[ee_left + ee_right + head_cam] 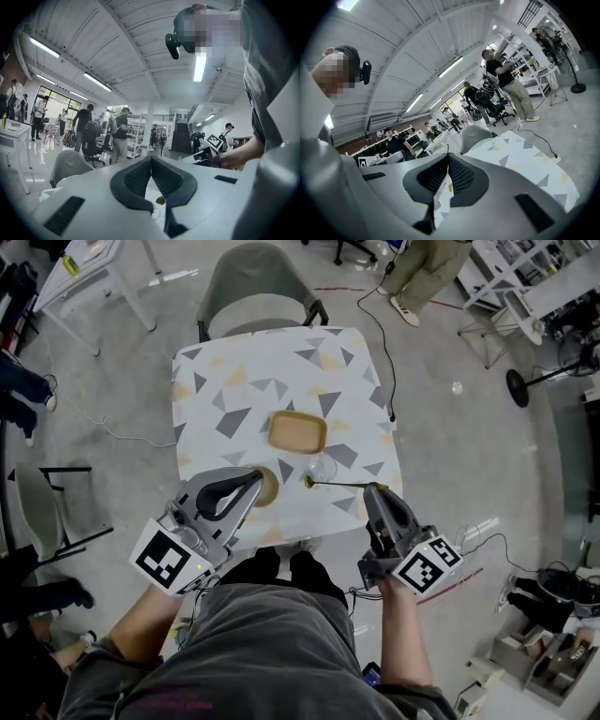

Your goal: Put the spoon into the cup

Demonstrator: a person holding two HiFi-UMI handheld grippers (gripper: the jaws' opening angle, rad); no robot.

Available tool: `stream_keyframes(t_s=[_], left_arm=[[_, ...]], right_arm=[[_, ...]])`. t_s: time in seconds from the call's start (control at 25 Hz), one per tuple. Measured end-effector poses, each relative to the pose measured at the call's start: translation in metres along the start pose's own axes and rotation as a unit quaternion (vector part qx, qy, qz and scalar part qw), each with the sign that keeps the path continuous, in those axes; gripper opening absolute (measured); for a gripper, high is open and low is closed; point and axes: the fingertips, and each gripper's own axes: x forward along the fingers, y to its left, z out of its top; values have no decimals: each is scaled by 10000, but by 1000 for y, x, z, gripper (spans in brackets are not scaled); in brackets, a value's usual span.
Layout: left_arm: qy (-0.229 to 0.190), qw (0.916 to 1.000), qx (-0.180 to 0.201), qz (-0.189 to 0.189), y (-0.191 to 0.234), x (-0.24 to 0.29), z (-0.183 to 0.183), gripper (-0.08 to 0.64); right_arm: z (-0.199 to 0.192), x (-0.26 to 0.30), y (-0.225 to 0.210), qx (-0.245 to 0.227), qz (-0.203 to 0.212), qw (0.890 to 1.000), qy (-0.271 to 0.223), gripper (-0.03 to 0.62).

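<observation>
A clear glass cup stands on the patterned table, just in front of a tan square plate. A thin gold spoon lies level above the table, its bowl at the cup's near-left side and outside it. My right gripper is shut on the spoon's handle end; in the right gripper view the handle sticks out between the closed jaws. My left gripper is shut with nothing in it, over a round tan coaster. The left gripper view shows the spoon's gold bowl through the gap.
A grey chair stands at the table's far side. A black cable runs on the floor to the right of the table. Other tables, chairs and several people fill the room around.
</observation>
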Motion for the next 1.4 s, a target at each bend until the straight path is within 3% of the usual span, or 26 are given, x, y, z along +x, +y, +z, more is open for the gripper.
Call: stream_keyframes(t_s=[0.48,0.76,1.4], left_arm=[[355,9989,-174,260,14,29,-32,17],[612,9959,-280,597,19,50,-48,17],[985,9861,-562,1215,24,83,-92,17]], right_arm=[[-7,25,-43,109,60,9992,379,23],[-12,41,-75,295,254,9968,704,23],[-42,76,-147,44,453,9863,1585,23]])
